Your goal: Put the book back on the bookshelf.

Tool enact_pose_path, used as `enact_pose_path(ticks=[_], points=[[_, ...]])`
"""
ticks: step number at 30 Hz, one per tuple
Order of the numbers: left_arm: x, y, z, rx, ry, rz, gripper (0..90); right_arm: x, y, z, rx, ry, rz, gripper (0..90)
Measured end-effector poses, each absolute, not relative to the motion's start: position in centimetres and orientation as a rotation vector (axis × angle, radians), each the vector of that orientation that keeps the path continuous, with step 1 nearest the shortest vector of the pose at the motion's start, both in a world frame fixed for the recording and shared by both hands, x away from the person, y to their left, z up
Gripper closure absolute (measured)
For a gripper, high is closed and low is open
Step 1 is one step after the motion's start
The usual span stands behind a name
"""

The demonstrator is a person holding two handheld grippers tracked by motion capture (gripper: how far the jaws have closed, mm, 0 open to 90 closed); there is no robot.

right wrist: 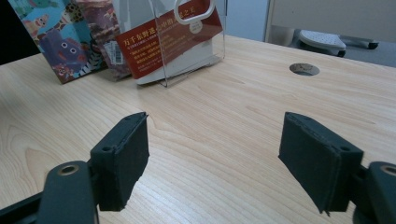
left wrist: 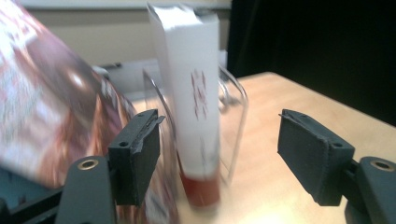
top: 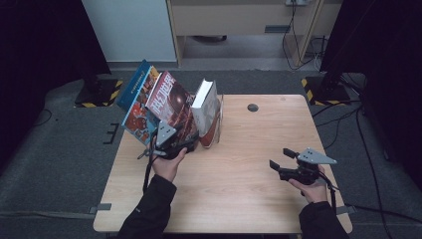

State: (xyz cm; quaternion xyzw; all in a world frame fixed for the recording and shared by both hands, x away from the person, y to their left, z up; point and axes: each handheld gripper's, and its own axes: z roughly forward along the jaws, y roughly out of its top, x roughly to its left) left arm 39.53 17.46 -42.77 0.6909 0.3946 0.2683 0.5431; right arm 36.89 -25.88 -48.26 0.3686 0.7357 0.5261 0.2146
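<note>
Several books lean in a row at the table's back left: a blue one (top: 133,85), a red-covered one (top: 171,102) and a thick white-edged one (top: 206,99) that rests against a clear plastic stand (top: 219,118). My left gripper (top: 186,142) is at the foot of the red book, open. In the left gripper view its pads (left wrist: 219,149) are spread wide, with the red cover (left wrist: 51,107) just left of the left pad and the white book (left wrist: 191,93) standing farther ahead, untouched. My right gripper (top: 279,158) hovers open over bare wood at the front right, nothing between its jaws (right wrist: 215,154).
The wooden table (top: 239,199) has a round cable hole (top: 253,107) at the back, also in the right gripper view as the hole (right wrist: 304,69). The clear stand (right wrist: 187,46) holds a red-banded book. Black stands with striped bases flank the table on the floor.
</note>
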Motion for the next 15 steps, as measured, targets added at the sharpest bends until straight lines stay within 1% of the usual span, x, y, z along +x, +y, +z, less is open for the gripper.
enact_pose_path(ticks=[1,4,6,8,9,10,15], points=[[38.9,17.9,-42.9,1.649,0.929,0.639,29.2,36.9,-25.8,-48.3,1.03,2.042,1.455,23.1],[37.6,18.9,-43.5,1.647,0.942,0.588,28.2,36.9,-25.8,-48.4,1.05,2.052,1.422,21.8],[36.9,19.6,-44.2,1.681,0.955,0.556,27.6,36.9,-25.7,-48.5,1.072,2.058,1.399,20.0],[36.2,20.2,-45.0,1.741,0.954,0.548,26.4,37.0,-25.7,-48.6,1.098,2.063,1.366,17.5],[36.2,20.2,-45.0,1.741,0.954,0.548,25.6,37.0,-25.7,-48.7,1.103,2.069,1.35,16.1],[35.7,20.9,-46.1,1.782,0.975,0.523,25.0,37.0,-25.7,-48.8,1.111,2.068,1.342,15.9],[34.7,23.0,-48.5,1.858,1.03,0.477,21.4,37.2,-25.7,-49.4,1.159,2.1,1.249,13.4]])
